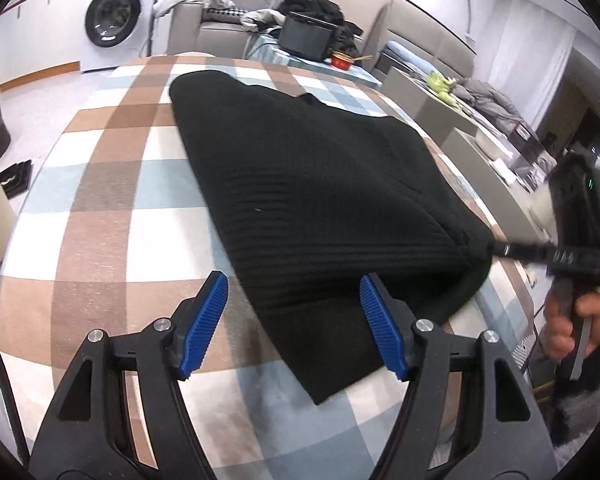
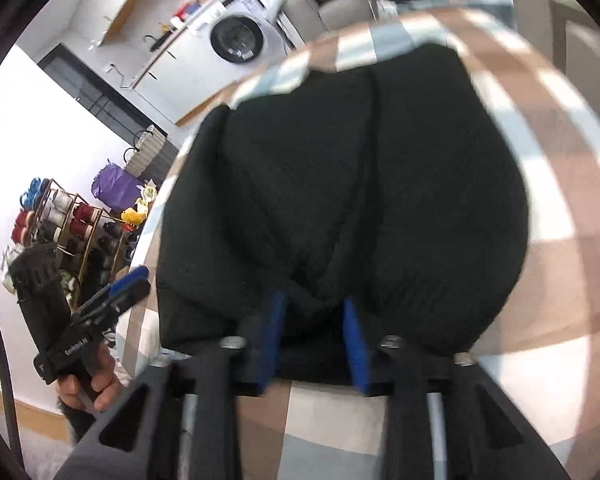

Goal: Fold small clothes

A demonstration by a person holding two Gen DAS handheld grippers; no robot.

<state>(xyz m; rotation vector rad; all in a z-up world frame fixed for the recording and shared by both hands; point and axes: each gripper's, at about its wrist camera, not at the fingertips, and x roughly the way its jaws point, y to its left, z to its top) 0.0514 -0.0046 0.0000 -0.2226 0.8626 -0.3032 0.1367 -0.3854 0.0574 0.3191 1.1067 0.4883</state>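
A black ribbed knit garment (image 1: 308, 200) lies on a round table with a checked cloth (image 1: 100, 184). My left gripper (image 1: 294, 292) is open, its blue pads just above the garment's near corner, holding nothing. My right gripper (image 2: 314, 312) is closed on the garment's edge (image 2: 340, 200), with a bunched fold between its blue pads. In the left wrist view the right gripper (image 1: 496, 246) pinches the garment's right corner. In the right wrist view the left gripper (image 2: 128, 280) shows at the far left, clear of the fabric.
A washing machine (image 1: 114, 20) and a grey sofa with piled clothes (image 1: 300, 12) stand behind the table. A black pot and red bowl (image 1: 342, 60) sit on a far table. A rack of thread spools (image 2: 60, 220) stands left of the table.
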